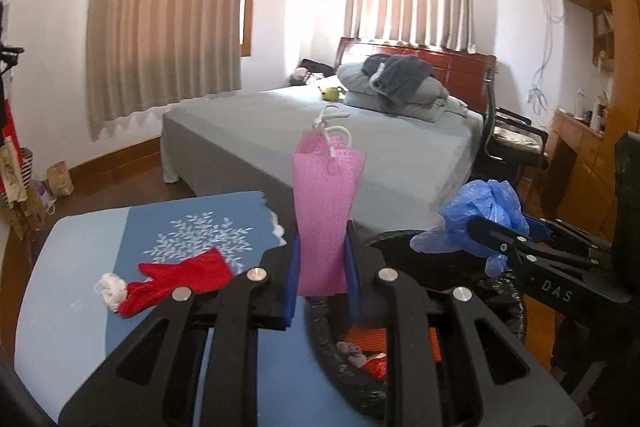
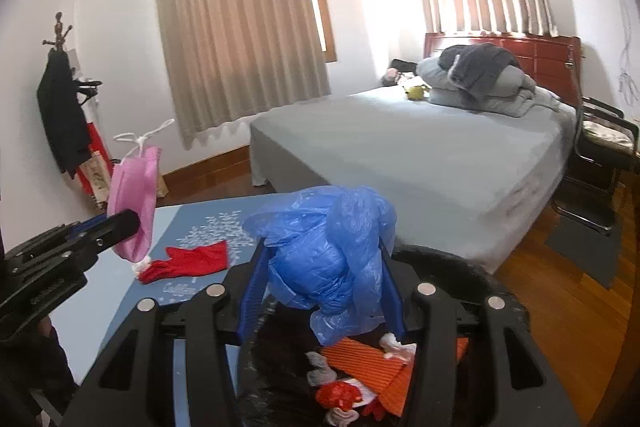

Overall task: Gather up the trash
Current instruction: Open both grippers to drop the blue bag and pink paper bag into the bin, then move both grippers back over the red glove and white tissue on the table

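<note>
My left gripper (image 1: 322, 263) is shut on a pink face mask (image 1: 326, 211) with white ear loops, held upright over the near edge of a black-lined trash bin (image 1: 500, 291). The mask also shows in the right wrist view (image 2: 134, 203). My right gripper (image 2: 324, 287) is shut on a crumpled blue plastic bag (image 2: 332, 247), held above the bin (image 2: 460, 267). The bag also shows in the left wrist view (image 1: 480, 215). Orange card (image 2: 372, 363) and red-white scraps (image 2: 340, 395) lie in the bin. A red Santa hat (image 1: 172, 279) lies on the blue table (image 1: 72, 267).
A grey bed (image 1: 360, 147) with folded bedding stands behind the table and bin. A black chair (image 1: 512, 139) and wooden cabinets (image 1: 580, 155) are to the right. A coat rack (image 2: 64, 99) stands by the left wall. The floor is wood.
</note>
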Demonstrator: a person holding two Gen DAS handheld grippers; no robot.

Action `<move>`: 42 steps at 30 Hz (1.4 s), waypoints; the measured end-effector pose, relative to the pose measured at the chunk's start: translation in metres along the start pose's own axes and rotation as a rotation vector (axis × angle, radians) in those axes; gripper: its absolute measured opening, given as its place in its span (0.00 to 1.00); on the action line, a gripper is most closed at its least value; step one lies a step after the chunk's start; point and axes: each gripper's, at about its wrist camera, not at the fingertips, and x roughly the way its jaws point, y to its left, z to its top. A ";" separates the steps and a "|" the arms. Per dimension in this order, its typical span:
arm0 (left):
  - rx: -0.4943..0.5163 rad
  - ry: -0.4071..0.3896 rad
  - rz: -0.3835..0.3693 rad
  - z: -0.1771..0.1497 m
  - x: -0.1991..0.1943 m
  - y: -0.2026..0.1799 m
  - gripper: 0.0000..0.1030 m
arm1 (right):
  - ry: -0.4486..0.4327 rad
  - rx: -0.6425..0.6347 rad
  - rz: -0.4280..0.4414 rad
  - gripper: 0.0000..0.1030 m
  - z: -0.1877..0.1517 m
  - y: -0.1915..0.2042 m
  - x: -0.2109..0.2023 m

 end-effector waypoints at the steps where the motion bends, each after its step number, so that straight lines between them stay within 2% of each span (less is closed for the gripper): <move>1: 0.007 0.002 -0.009 0.000 0.002 -0.004 0.19 | 0.000 0.004 -0.007 0.48 0.000 -0.004 -0.001; 12: 0.065 0.028 -0.106 -0.012 0.025 -0.044 0.19 | 0.017 0.044 -0.102 0.48 -0.013 -0.045 -0.012; 25: 0.087 0.133 -0.200 -0.039 0.078 -0.070 0.19 | 0.092 0.080 -0.158 0.51 -0.030 -0.081 0.013; 27: 0.086 0.150 -0.222 -0.041 0.086 -0.072 0.23 | 0.104 0.084 -0.168 0.54 -0.034 -0.085 0.017; 29: 0.079 0.161 -0.236 -0.043 0.091 -0.071 0.40 | 0.121 0.083 -0.179 0.61 -0.038 -0.088 0.021; 32: 0.069 0.160 -0.238 -0.045 0.093 -0.068 0.52 | 0.129 0.089 -0.193 0.68 -0.040 -0.094 0.024; 36: 0.066 0.146 -0.208 -0.046 0.091 -0.059 0.62 | 0.127 0.085 -0.202 0.81 -0.040 -0.095 0.025; 38: 0.058 0.138 -0.184 -0.044 0.088 -0.051 0.73 | 0.122 0.083 -0.207 0.91 -0.040 -0.092 0.024; 42: 0.036 0.122 -0.131 -0.042 0.078 -0.031 0.84 | 0.118 0.095 -0.207 0.94 -0.040 -0.088 0.023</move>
